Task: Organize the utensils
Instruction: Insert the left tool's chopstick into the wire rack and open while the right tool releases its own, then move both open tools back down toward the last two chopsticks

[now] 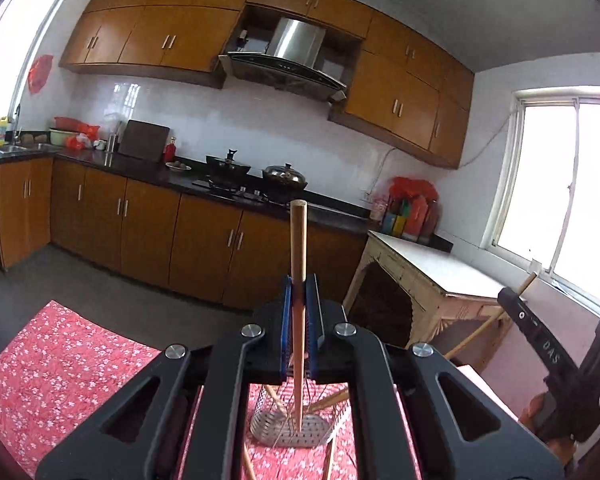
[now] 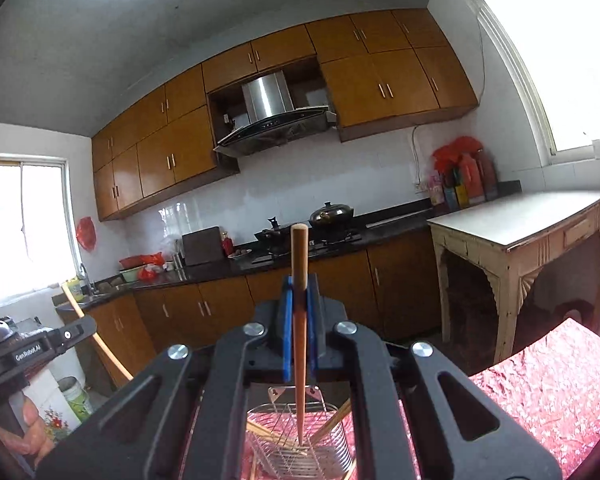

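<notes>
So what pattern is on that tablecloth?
The tablecloth is red with small white flowers, seen best in the left wrist view.

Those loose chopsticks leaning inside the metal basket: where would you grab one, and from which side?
Probably by the bare upper end that sticks out over the basket's rim, coming from above. A leaning chopstick is thin and tilted, so the jaws should close across its width, as the right gripper holds its own chopstick.

White lettering "GenRobot.AI" stood on the black body of the left gripper (image 2: 40,346), seen at the left edge of the right wrist view. In the left wrist view, the right gripper (image 1: 540,330) bore pale letters reading roughly "DAS". Labels on the counter bottles (image 1: 410,216) were too small to read.
</notes>
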Tool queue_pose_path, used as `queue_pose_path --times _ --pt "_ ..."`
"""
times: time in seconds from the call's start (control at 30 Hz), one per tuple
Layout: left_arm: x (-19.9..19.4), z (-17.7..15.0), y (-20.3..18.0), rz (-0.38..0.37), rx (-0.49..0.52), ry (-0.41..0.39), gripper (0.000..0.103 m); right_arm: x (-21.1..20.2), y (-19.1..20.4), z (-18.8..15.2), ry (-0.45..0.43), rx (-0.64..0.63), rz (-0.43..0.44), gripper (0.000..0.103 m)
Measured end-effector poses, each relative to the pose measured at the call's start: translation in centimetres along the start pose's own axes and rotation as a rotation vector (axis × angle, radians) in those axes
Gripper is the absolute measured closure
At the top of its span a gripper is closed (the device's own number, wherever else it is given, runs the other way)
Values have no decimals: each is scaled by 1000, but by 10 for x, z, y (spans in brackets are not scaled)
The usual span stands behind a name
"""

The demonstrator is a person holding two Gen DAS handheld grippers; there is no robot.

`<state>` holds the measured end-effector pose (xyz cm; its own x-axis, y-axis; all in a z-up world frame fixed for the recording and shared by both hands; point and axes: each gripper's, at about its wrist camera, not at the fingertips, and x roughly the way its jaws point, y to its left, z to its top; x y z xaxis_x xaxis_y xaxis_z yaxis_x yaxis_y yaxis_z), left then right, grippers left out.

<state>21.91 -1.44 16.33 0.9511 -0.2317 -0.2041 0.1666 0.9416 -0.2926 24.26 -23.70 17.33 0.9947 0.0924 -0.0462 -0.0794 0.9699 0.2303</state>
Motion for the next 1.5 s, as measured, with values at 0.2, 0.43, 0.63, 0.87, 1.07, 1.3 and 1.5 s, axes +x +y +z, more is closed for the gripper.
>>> queue_pose_path --times 0.2,0.43,0.63,0.87,1.07,1.3,1.5 --pt "26 3 0 41 -23 -47 97 29 8 -5 -16 -25 -28 95" --pt "52 -14 5 73 -32 -21 97 61 4 -25 31 -7 -43 95" --pt "63 -27 13 79 -33 43 96 78 -2 -44 111 23 -26 96" --pt "77 -31 13 83 -2 120 96 97 -8 -65 225 55 -48 93" --pt "75 -35 19 125 10 173 55 86 -12 -77 257 16 -104 60" --pt "50 -38 26 147 -1 166 54 46 -34 -84 258 45 -161 51" --pt "15 -52 41 163 -25 157 52 5 -54 -103 284 74 -187 50"
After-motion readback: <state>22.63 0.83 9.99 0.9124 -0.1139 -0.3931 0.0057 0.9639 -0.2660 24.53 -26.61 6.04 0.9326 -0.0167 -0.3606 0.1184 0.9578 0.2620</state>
